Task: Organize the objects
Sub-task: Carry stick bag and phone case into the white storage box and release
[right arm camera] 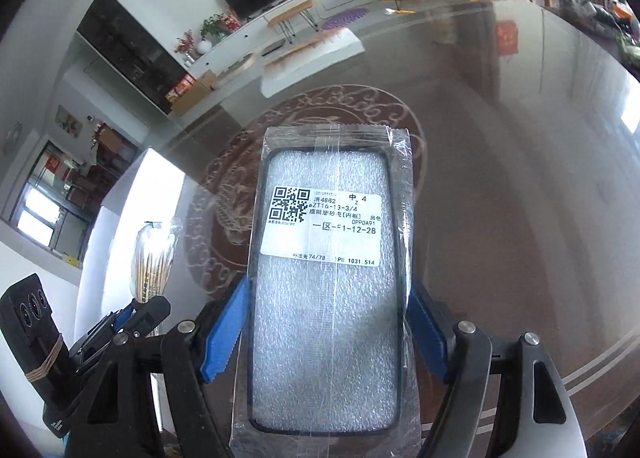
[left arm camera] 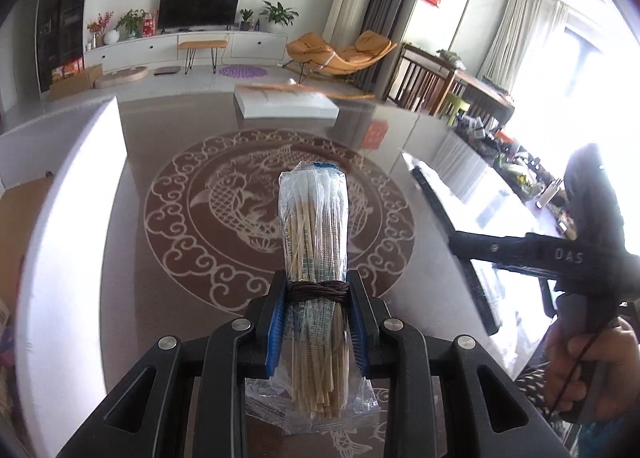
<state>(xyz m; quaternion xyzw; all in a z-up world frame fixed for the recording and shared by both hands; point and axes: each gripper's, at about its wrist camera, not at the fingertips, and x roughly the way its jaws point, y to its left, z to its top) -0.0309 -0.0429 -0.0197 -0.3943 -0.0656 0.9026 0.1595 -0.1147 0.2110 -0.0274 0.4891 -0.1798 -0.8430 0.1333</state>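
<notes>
My left gripper (left arm camera: pixel 316 290) is shut on a bundle of wrapped wooden chopsticks (left arm camera: pixel 314 226) tied with a dark band, held above the glass table (left arm camera: pixel 180 298). The bundle also shows in the right wrist view (right arm camera: pixel 154 262), at the lower left with the left gripper (right arm camera: pixel 136 308). My right gripper (right arm camera: pixel 326 298) is shut on a phone case in a clear plastic bag (right arm camera: pixel 326 298) with a white QR label, held above the same table (right arm camera: pixel 500 218). The right gripper also shows in the left wrist view (left arm camera: pixel 460 242), at the right.
A flat white box (left arm camera: pixel 286 104) with chopsticks on it lies at the table's far side; it also shows in the right wrist view (right arm camera: pixel 312 58). A white panel (left arm camera: pixel 68 226) stands at the left. A living room with TV, bench and orange chair lies beyond.
</notes>
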